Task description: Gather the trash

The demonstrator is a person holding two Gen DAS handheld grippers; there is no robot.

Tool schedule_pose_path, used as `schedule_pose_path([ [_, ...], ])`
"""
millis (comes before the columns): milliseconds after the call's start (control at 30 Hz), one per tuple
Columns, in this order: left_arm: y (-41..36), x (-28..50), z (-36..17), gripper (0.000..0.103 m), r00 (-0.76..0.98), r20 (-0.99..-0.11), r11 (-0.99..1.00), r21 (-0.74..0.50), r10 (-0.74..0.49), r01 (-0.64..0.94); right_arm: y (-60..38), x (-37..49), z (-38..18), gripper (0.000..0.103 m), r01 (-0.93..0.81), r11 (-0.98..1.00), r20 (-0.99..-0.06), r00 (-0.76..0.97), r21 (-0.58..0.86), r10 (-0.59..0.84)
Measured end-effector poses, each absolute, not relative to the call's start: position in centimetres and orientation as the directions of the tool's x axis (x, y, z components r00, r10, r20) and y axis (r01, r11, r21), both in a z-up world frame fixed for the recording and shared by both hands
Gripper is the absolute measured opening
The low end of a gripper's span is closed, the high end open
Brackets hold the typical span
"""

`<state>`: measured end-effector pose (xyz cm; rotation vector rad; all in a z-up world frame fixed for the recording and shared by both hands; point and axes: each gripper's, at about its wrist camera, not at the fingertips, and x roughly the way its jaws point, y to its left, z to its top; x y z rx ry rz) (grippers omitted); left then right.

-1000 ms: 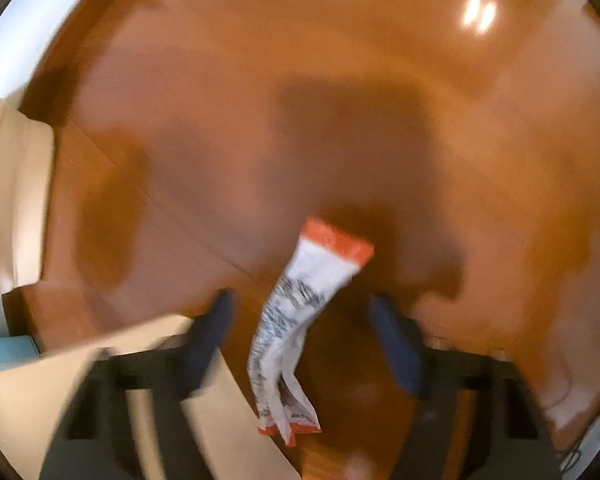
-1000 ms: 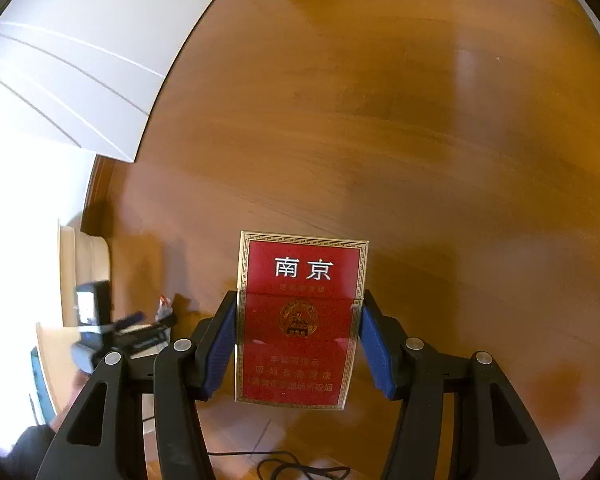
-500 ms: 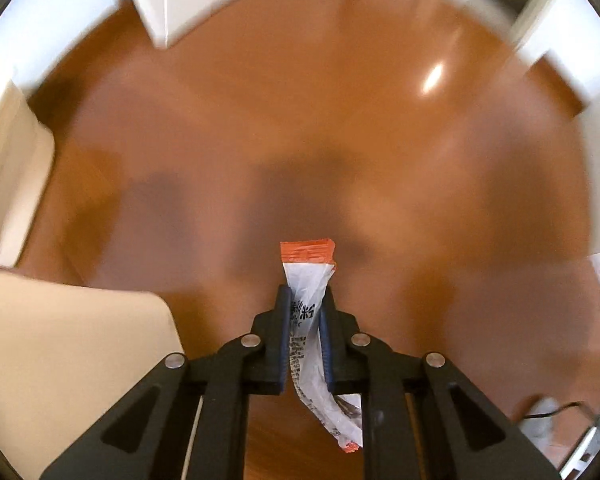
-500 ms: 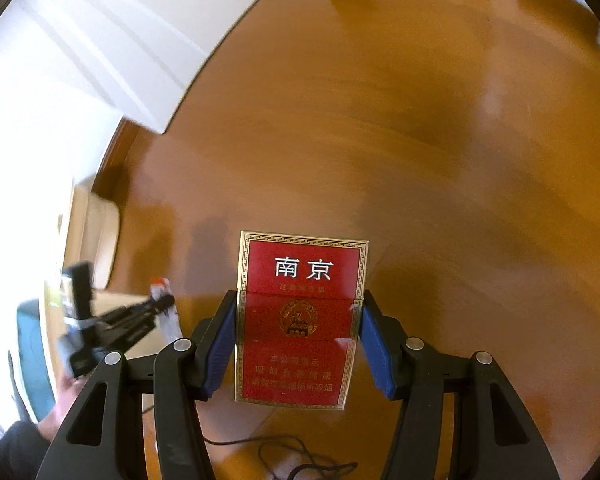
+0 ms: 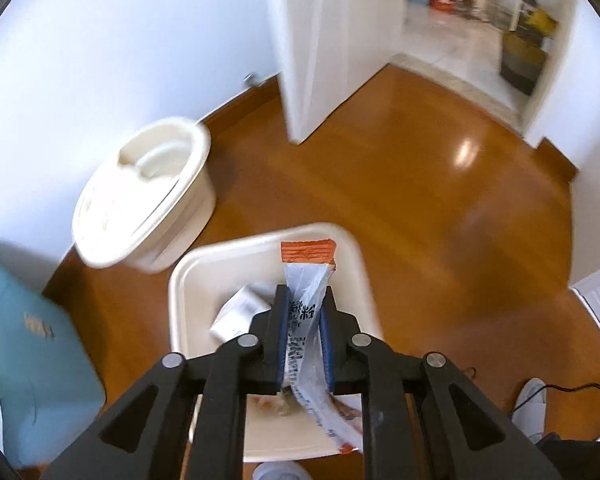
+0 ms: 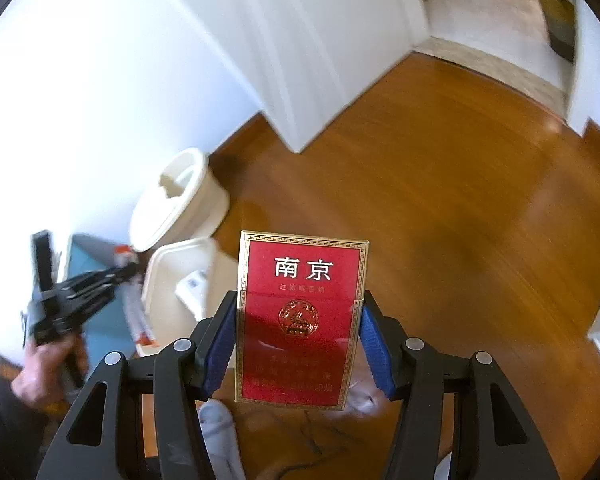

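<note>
Above a cream bin (image 5: 364, 280) on the wooden floor (image 5: 440, 184), both tools carry trash.
Left hand-held gripper (image 5: 304, 336) pinches an orange-tipped wrapper (image 5: 306, 280); right hand-held gripper (image 6: 296, 340) clamps a red cigarette pack (image 6: 300, 312).

Red pack (image 6: 300, 312) in right tool (image 6: 298, 340)

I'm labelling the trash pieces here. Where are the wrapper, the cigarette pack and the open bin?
wrapper (image 5: 309, 254): left wrist view, on its orange top seal.
cigarette pack (image 6: 304, 280): right wrist view, on its red front face.
open bin (image 5: 364, 276): left wrist view, on its cream right rim.
</note>
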<state>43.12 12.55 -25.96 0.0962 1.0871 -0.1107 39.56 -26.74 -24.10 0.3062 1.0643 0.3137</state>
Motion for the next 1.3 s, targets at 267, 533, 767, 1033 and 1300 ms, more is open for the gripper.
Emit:
schedule_pose_path([
  [267, 17.1, 44.3, -29.6, 0.103, 0.394, -0.918, 0.999, -0.024, -0.035, 0.035, -19.1, 39.3, -22.2, 0.060, -0.166, 0.910, -0.816, 0.403, 0.380, 0.415],
  [533, 22.8, 37.7, -19.2, 0.103, 0.463, -0.881, 0.984, -0.154, -0.098, -0.085, -8.6, 40.9, -23.8, 0.060, -0.267, 0.894, -0.812, 0.382, 0.359, 0.441],
  [767, 23.8, 29.8, -15.0, 0.103, 0.572, -0.813, 0.984, -0.170, -0.107, -0.057, 2.2, 44.3, -33.8, 0.067, -0.326, 0.907, -0.895, 0.267, 0.265, 0.358],
  [1033, 21.1, 26.1, -10.7, 0.103, 0.694, -0.718, 0.998, -0.048, -0.053, 0.026, 1.1, 40.1, -31.3, 0.085, -0.343, 0.904, -0.899, 0.262, 0.254, 0.352],
  [1300, 17.5, 14.4, -3.9, 0.103, 0.787, -0.617, 0.999, -0.028, 0.010, -0.035, -5.9, 20.9, -11.3, 0.103, -0.370, 0.928, -0.638, 0.727, -0.052, 0.253],
])
